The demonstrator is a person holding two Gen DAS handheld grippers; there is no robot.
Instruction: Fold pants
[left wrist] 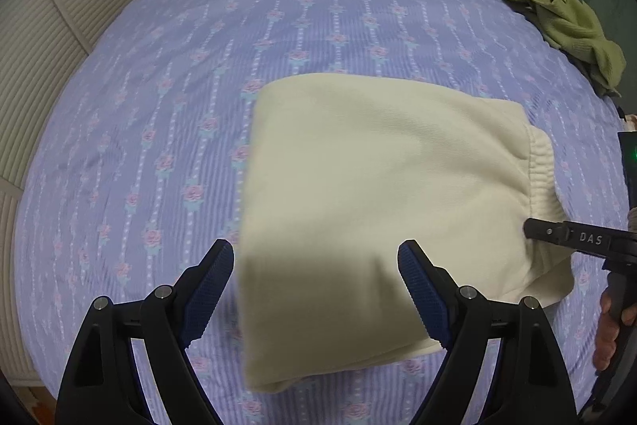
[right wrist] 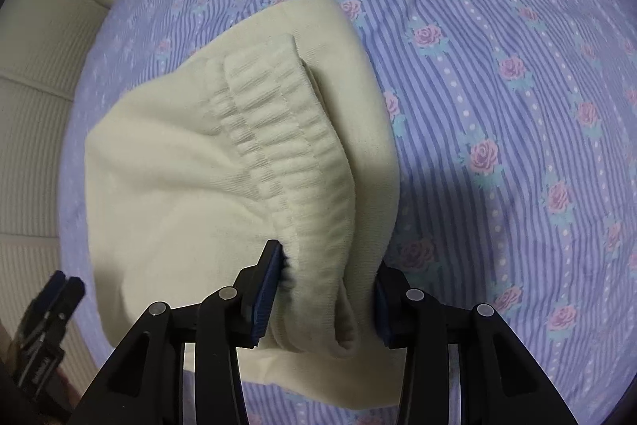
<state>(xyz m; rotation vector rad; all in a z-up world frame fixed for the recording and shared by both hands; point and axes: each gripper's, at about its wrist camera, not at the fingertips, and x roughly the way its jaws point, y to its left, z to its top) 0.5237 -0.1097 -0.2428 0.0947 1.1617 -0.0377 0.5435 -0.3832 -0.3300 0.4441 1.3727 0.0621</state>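
Right gripper (right wrist: 326, 289) pinching cream pants (right wrist: 223, 162)

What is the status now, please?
Right gripper shut on pants waistband. Left gripper open over pants. Nothing in the way.

Both wrist cameras look steeply down along their claws at the lilac rose-striped bed (left wrist: 318, 6). They share the folded cream fleece pants (left wrist: 378, 166); the right view sits closer, at the waistband (right wrist: 278, 146).
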